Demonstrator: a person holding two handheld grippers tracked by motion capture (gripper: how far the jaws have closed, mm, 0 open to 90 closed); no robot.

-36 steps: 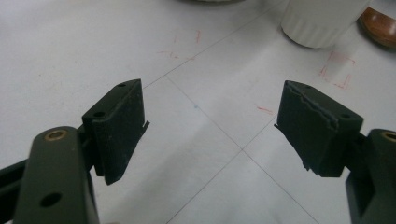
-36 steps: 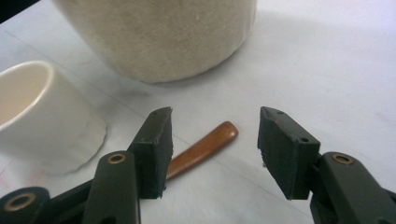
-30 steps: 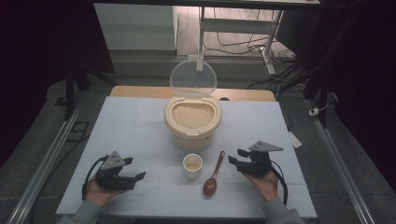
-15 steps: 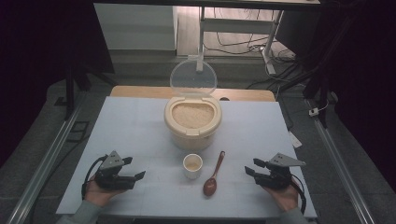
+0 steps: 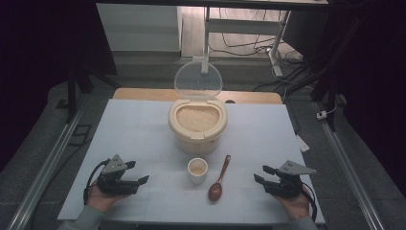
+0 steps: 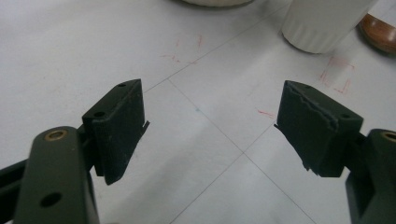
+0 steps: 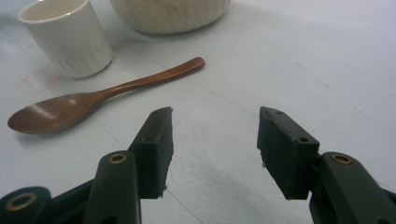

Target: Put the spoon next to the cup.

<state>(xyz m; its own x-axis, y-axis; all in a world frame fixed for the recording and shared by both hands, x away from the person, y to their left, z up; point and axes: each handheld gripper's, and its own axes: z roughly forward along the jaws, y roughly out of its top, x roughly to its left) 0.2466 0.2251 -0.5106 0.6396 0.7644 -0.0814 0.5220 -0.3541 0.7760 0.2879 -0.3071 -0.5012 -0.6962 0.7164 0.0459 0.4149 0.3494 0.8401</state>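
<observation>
A cream rice container [image 5: 197,123] with its clear lid [image 5: 197,80] raised stands mid-table, full of rice. In front of it sit a small white cup [image 5: 197,169] [image 7: 65,35] [image 6: 324,21] and a brown wooden spoon [image 5: 218,179] [image 7: 88,100], bowl toward the person. My left gripper [image 5: 141,181] [image 6: 210,128] rests at the front left, open, with bare table between its jaws. My right gripper [image 5: 261,175] [image 7: 215,149] lies at the front right, open and empty, pointing toward the spoon from a short way off.
The white table [image 5: 129,129] has faint red pen marks [image 6: 336,74] near the cup. A wooden board [image 5: 253,97] lies behind the container. Beyond the table are desk legs, cables [image 5: 239,45] and rails on the floor.
My right gripper has drawn back from beside the spoon toward the front right corner of the table. The left gripper, cup, spoon and container stay put.
</observation>
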